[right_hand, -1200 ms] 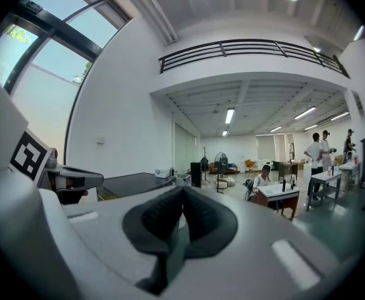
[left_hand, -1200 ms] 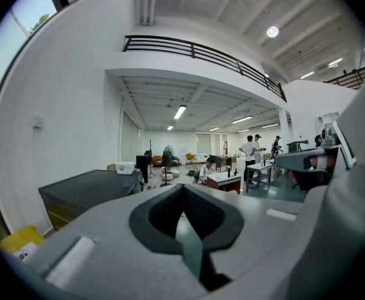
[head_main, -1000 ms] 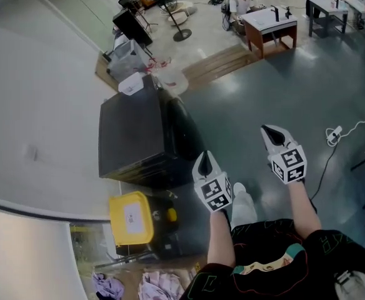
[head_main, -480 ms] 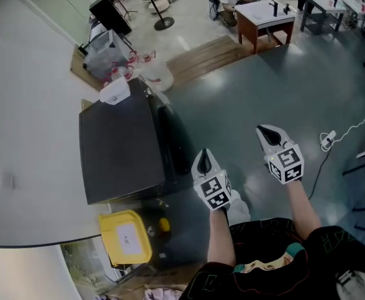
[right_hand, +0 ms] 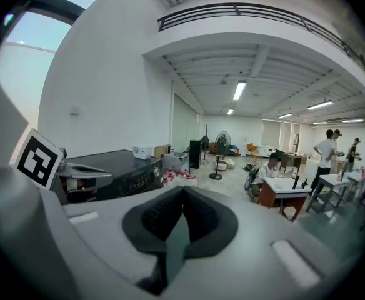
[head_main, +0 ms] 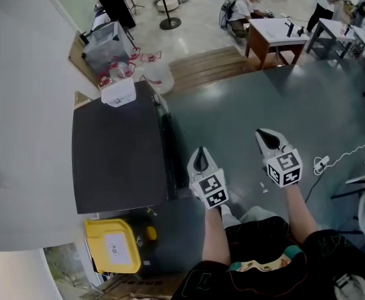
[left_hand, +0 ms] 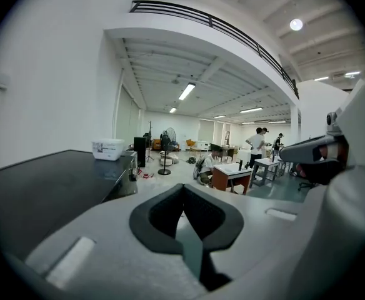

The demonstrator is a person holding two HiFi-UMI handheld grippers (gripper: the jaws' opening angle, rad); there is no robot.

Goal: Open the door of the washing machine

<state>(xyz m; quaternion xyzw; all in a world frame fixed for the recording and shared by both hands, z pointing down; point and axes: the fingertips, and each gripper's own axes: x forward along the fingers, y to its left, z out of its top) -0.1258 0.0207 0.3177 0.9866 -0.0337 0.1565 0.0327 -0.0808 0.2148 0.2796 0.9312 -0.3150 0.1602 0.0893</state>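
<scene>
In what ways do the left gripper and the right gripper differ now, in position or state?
The white left gripper is close beside the front of the black, box-shaped washing machine; the white right gripper is farther from it, over dark floor. The right gripper reaches slightly farther forward than the left gripper. Both have jaws shut and hold nothing.

White left gripper and right gripper, square-marker cubes; black clothing, teal trim

Washer black. Box white. Bin yellow, white label. Floor dark grey-green. Left gripper, right gripper pale grey; cubes black-and-white squares.
</scene>
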